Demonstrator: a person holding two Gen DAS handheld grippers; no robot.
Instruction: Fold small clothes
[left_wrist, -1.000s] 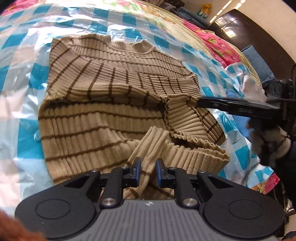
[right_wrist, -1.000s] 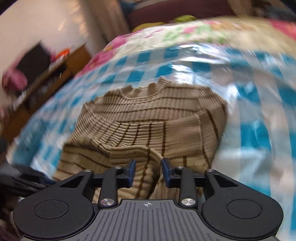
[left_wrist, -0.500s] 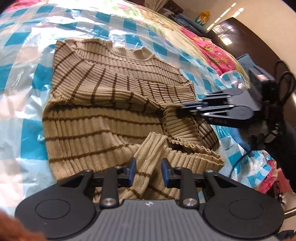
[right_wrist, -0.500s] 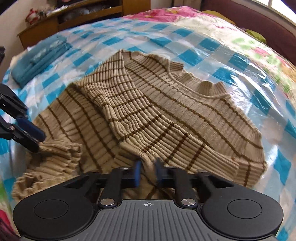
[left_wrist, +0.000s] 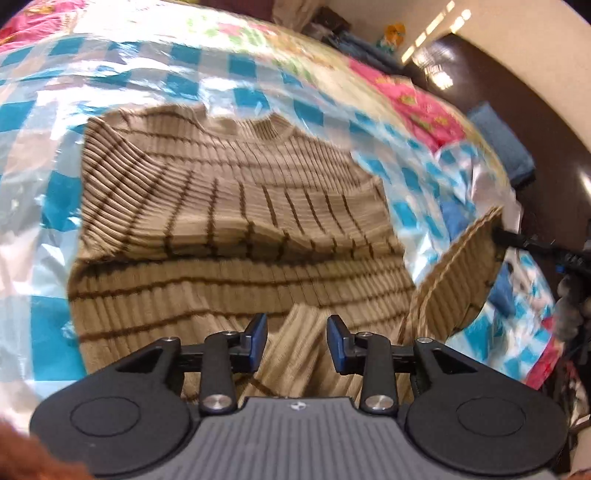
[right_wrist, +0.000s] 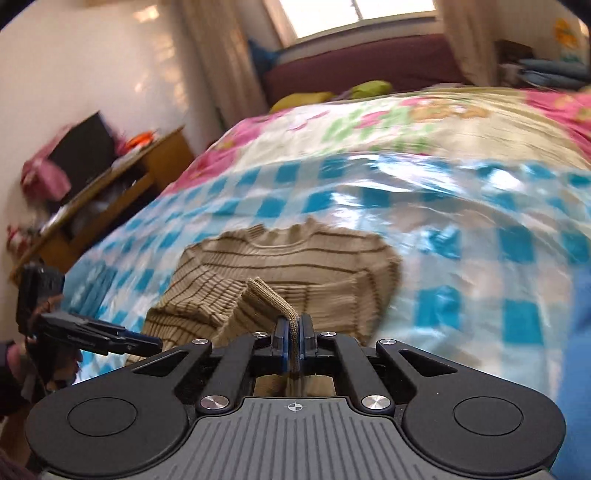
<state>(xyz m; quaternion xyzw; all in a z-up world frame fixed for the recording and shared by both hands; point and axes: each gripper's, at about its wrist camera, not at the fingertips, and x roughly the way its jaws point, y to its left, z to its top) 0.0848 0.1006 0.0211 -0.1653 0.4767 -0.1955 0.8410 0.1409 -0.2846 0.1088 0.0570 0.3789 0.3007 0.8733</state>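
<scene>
Sweater (left_wrist: 229, 236): tan ribbed knit with brown stripes, flat on the checked plastic sheet (left_wrist: 44, 199), neckline at the far end.
Right gripper (right_wrist: 294, 334): closed on the hem, lifted off the sweater body.
Left gripper (left_wrist: 296, 338): jaws apart, straddling a cuff at the sweater's near edge, gripping nothing.
Advice: pinch the cuff before lifting; raise both sides level toward the neckline.

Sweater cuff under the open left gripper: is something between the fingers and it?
Nothing visible. The left gripper hangs open over the cuff of the sweater, with no other thing between.
</scene>
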